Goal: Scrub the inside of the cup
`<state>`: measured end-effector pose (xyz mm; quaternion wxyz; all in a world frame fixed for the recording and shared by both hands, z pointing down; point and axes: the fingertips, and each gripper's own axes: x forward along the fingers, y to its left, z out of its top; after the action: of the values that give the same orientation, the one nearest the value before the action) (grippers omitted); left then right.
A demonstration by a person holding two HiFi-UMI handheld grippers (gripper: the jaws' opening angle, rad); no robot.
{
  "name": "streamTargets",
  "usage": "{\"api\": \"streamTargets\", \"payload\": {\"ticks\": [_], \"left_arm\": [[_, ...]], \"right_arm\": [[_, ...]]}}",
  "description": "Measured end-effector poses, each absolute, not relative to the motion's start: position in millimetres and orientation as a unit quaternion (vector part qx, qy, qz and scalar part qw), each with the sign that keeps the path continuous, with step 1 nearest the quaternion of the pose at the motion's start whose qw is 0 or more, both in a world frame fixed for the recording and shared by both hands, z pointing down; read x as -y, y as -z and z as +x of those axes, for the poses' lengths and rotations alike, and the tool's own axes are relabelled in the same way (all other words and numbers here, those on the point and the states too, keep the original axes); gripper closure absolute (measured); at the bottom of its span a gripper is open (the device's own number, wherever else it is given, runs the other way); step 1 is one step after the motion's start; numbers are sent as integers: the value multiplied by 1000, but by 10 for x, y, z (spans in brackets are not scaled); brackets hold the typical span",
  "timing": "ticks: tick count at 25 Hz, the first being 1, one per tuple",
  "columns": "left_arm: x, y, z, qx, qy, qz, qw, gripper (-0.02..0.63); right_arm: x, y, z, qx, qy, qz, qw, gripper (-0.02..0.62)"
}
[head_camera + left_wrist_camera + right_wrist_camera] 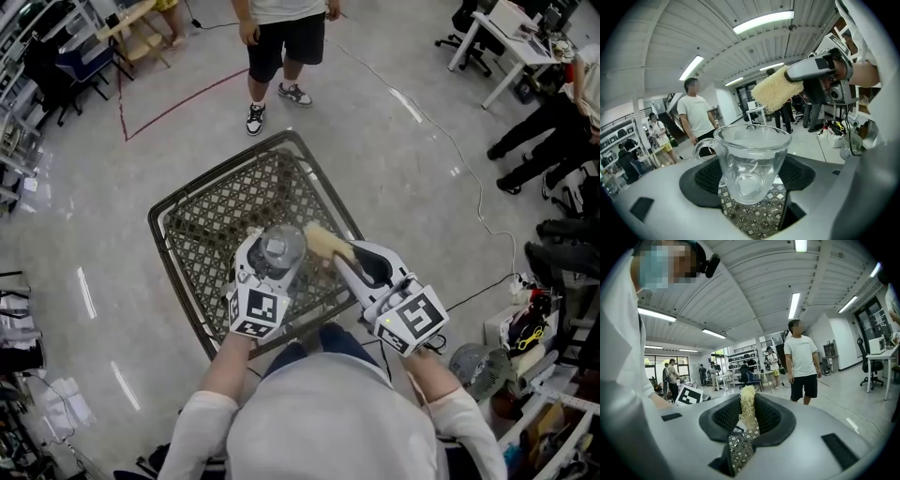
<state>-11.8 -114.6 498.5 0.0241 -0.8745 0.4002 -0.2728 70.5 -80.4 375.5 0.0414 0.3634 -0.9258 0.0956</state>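
Observation:
My left gripper (272, 255) is shut on a clear glass cup (751, 161) with a handle at its left; the cup stands upright between the jaws with its mouth open upward. The same cup (279, 249) shows from above in the head view. My right gripper (339, 255) is shut on a pale yellow scrub sponge (324, 244), seen edge-on as the sponge (748, 408) in the right gripper view. In the left gripper view the sponge (777, 88) hangs above and to the right of the cup's rim, apart from it.
Below both grippers stands a dark wire-mesh basket table (216, 216) on the grey floor. A person in a white shirt and black shorts (281, 47) stands beyond it. Office chairs and desks (497, 28) sit at the far right, a cable (469, 169) runs across the floor.

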Motion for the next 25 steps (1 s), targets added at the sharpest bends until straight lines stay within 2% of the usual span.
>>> {"api": "streamTargets", "payload": {"ticks": [10, 25], "left_arm": [[1181, -4744, -16, -392, 292, -868, 84, 249], [1138, -4631, -19, -391, 307, -859, 124, 249]], "right_arm": [[750, -3669, 400, 944, -54, 304, 119, 503], [839, -3780, 25, 945, 7, 257, 201, 503]]}}
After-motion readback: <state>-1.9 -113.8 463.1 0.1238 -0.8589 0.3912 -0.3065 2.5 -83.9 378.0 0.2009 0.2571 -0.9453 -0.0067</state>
